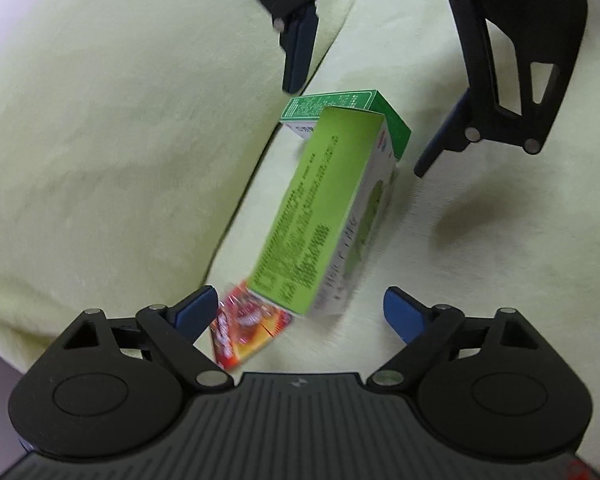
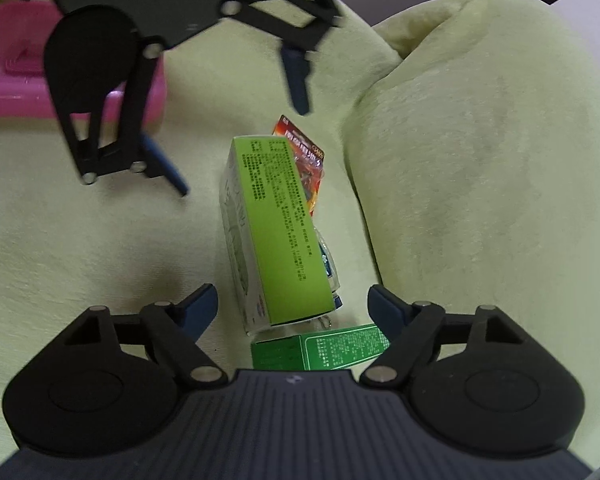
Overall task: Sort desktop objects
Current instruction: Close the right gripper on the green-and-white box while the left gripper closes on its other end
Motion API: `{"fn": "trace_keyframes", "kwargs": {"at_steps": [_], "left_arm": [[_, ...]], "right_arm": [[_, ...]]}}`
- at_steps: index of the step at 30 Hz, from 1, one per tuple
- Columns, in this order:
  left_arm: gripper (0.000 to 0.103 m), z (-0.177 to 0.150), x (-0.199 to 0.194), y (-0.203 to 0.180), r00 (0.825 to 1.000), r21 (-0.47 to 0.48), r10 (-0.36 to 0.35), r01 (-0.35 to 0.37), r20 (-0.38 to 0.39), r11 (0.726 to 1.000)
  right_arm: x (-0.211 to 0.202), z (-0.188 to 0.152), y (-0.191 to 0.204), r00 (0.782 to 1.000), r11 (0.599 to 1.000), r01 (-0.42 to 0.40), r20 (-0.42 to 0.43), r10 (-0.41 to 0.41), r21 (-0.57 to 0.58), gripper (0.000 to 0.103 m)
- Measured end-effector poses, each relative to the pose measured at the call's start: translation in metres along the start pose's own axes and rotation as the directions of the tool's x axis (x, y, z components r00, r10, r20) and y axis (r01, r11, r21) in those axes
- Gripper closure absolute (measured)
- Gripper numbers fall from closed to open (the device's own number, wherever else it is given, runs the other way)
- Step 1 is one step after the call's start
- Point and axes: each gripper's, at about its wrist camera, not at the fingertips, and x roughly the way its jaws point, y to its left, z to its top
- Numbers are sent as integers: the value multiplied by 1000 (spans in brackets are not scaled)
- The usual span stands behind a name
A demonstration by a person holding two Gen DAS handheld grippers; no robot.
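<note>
A long light green box (image 1: 320, 208) lies on the pale yellow-green cloth (image 1: 100, 140), leaning on the other items. One end rests over a red and yellow packet (image 1: 248, 328), the other over a dark green box (image 1: 364, 116). My left gripper (image 1: 300, 304) is open, its blue fingertips either side of the box's near end without touching it. My right gripper (image 1: 355, 130) faces it from the far end, also open. In the right wrist view the right gripper (image 2: 293, 296) straddles the light green box (image 2: 276, 220) above the dark green box (image 2: 320, 352); the packet (image 2: 304, 152) and left gripper (image 2: 242, 150) lie beyond.
A pink plastic container (image 2: 12, 76) stands at the far left in the right wrist view, behind the left gripper. A thick fold of cloth (image 2: 480, 160) rises right beside the boxes. A small clear and blue item (image 2: 328, 264) peeks from under the light green box.
</note>
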Motion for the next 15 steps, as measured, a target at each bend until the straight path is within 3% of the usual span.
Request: {"fn": "trace_keyframes", "kwargs": {"at_steps": [10, 13, 15], "left_arm": [[26, 8, 16, 2, 999, 112, -42, 43, -9, 993], [35, 7, 19, 1, 997, 135, -67, 70, -22, 988], [37, 7, 21, 0, 997, 141, -74, 77, -29, 987]], "right_arm": [[16, 3, 6, 1000, 999, -3, -11, 3, -44, 37], [20, 3, 8, 1000, 998, 0, -16, -1, -56, 38], [23, 3, 9, 1000, 998, 5, -22, -6, -63, 48]]}}
